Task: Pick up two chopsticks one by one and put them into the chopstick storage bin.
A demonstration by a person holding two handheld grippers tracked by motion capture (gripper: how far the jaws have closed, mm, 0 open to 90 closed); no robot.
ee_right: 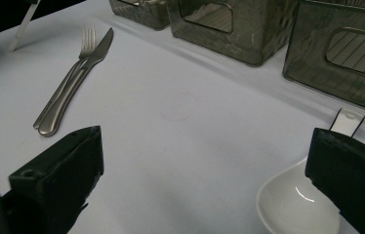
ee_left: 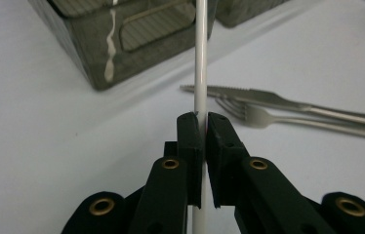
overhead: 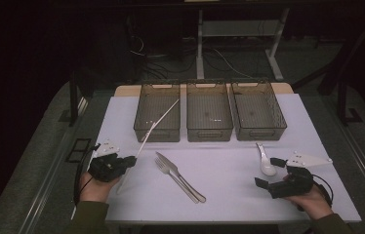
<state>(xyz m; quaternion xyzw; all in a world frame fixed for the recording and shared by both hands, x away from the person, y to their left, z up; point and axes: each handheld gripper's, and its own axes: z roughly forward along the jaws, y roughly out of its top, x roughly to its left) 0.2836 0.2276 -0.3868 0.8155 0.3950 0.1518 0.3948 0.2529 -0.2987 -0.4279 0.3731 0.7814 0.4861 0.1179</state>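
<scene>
Left tool: the left tool [overhead: 131,161] sits at the near left of the white surface [overhead: 229,175], its black jaws pinched tight on a thin white chopstick [overhead: 152,127]. In the left gripper view the stick [ee_left: 200,58] runs straight up out of the narrow slit between the two pads.

Chopstick: it slants up and away from the left tool, its far end reaching over the left bin [overhead: 157,111]. Its near end pokes out below the jaws, close to the surface; whether it touches the surface cannot be told.

Right tool: the right tool [overhead: 269,172] rests in the person's hand at the near right, jaws spread wide with nothing between them. It lies just on the near side of a white ceramic spoon [overhead: 265,160].

Spoon: in the right gripper view the bowl of the spoon [ee_right: 293,202] lies beside the right-hand jaw, its handle pointing toward the right bin [overhead: 257,109].

Cutlery: a steel knife [overhead: 180,175] and fork [overhead: 174,179] lie side by side and touching, right of the left tool and in front of the middle bin [overhead: 209,110], handles toward the person.

Bins: three smoky, see-through bins stand in a row at the far side of the surface, each with a cut-out grip in its end wall.

Writing: no brand, label or lettering can be read on the bins, the cutlery or either tool.
</scene>
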